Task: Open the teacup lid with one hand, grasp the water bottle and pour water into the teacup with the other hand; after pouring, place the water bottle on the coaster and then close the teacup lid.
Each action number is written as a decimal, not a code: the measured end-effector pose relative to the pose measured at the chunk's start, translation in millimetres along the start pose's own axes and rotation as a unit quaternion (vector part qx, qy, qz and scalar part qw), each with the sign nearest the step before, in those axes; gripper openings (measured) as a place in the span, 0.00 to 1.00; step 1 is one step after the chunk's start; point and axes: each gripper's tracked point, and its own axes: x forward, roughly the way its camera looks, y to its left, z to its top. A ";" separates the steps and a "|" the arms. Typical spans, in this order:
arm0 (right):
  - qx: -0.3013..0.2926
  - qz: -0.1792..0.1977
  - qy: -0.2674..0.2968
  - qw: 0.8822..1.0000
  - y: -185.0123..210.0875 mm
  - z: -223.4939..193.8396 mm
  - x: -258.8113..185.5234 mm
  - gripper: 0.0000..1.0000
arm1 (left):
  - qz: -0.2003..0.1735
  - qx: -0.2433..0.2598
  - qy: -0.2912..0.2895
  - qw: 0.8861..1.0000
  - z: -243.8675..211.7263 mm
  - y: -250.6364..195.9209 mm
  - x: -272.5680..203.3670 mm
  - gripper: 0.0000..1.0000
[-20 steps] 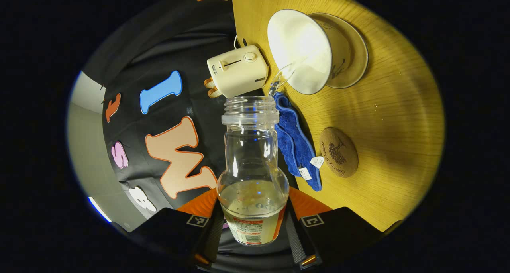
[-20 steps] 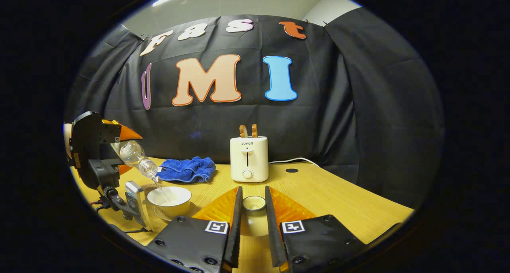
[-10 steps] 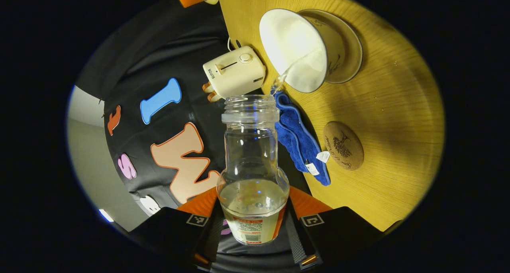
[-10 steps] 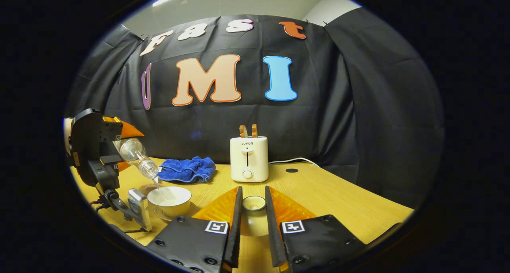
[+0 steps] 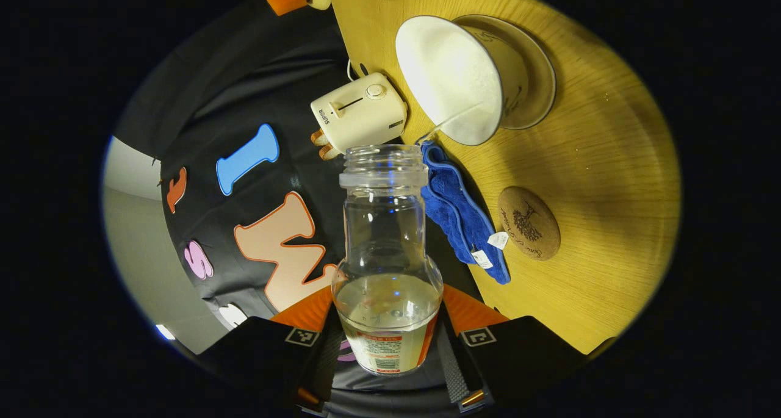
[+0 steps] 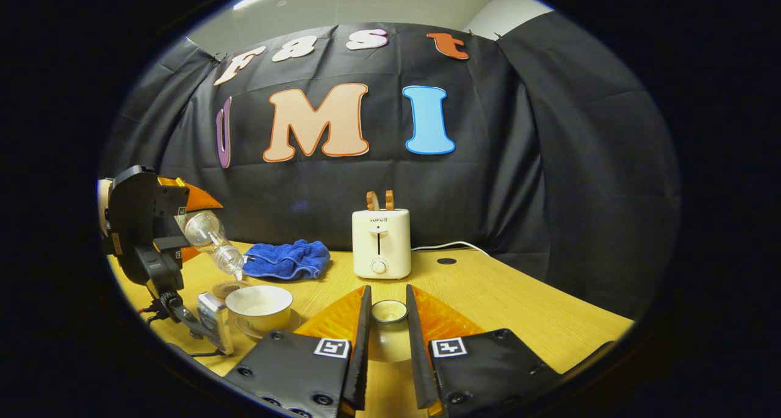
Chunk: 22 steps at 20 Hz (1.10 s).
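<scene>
Left hand-held gripper (image 5: 388, 345) pinched the water bottle (image 5: 388, 271), tilted mouth-down toward the open teacup (image 5: 454, 76) on its saucer (image 5: 537, 94). Seen from the left gripper view: cork coaster (image 5: 528, 223) bare on the bench (image 5: 598, 180), just beside the blue cloth (image 5: 457, 216). Seen from the right gripper view: right hand-held gripper (image 6: 387, 345) clamped on the teacup lid (image 6: 388, 312), held apart from the cup (image 6: 259, 305), before the toaster (image 6: 381, 244). Open bench to the right, up to its edge.
</scene>
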 end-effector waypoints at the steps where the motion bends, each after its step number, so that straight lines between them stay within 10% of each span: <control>1: 0.000 0.000 0.000 1.000 0.0 0.2 -0.6 0.34 | -0.007 -0.020 -0.003 1.000 0.2 -3.4 1.5 0.68; 5: 0.000 0.000 0.000 1.000 0.3 0.2 -0.1 0.34 | -0.048 -0.155 -0.025 0.986 7.8 -26.7 -1.1 0.69; 9: 0.000 0.000 0.000 1.000 0.2 0.1 -0.3 0.34 | -0.077 -0.335 -0.066 0.937 21.4 -43.5 -7.4 0.68; 16: 0.000 -0.001 0.000 1.000 0.3 0.3 0.0 0.34 | -0.069 -0.597 -0.076 0.796 -3.6 -37.8 -4.2 0.68; 22: 0.000 -0.002 0.000 1.000 0.6 0.3 -0.1 0.34 | -0.055 -0.754 -0.104 0.646 -5.7 -18.8 7.1 0.68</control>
